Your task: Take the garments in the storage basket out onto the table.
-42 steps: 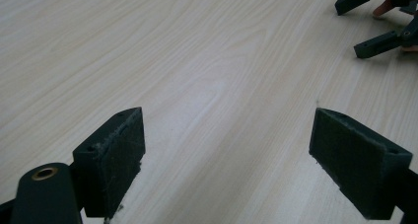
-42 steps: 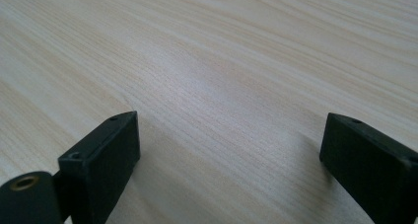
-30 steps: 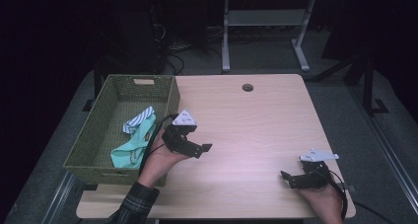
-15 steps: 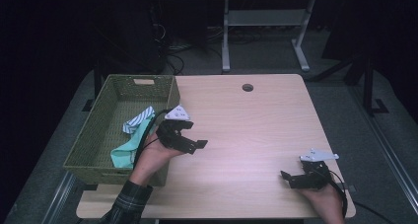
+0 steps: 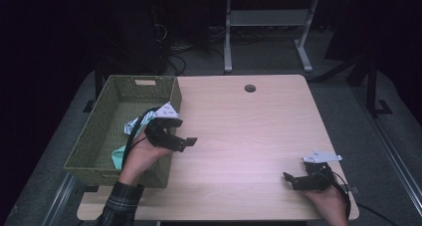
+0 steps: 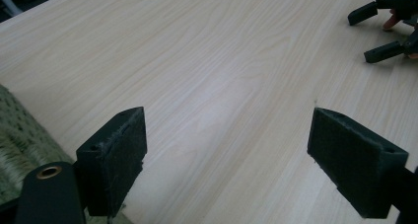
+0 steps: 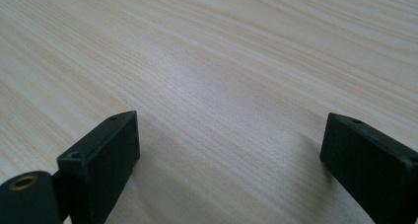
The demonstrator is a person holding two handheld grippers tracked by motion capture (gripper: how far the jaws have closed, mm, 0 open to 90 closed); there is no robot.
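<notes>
My left gripper point(image 5: 181, 132) hovers over the right wall of a green woven basket point(image 5: 89, 146), held by a hand in a plaid sleeve. Its jaws stand wide open with nothing between them, and the left gripper view point(image 6: 226, 135) looks past them onto bare wood. Teal and white cloth point(image 5: 127, 131) lies in the basket, partly hidden behind the hand. Near the table's front right corner my right gripper point(image 5: 290, 181) rests low, jaws pointing left. It is open and empty too, with only wood grain between its jaws in the right gripper view point(image 7: 229, 140).
The light wooden table point(image 5: 249, 131) has a round cable hole point(image 5: 250, 88) near its far edge. The basket fills the table's left side, and its wall point(image 6: 12, 135) lies beside the left jaw. The right gripper point(image 6: 389, 31) shows far off. A desk frame point(image 5: 268, 32) stands behind.
My left gripper has drifted left and slightly away, from over the table toward the basket's right wall. The right gripper has stayed where it was.
</notes>
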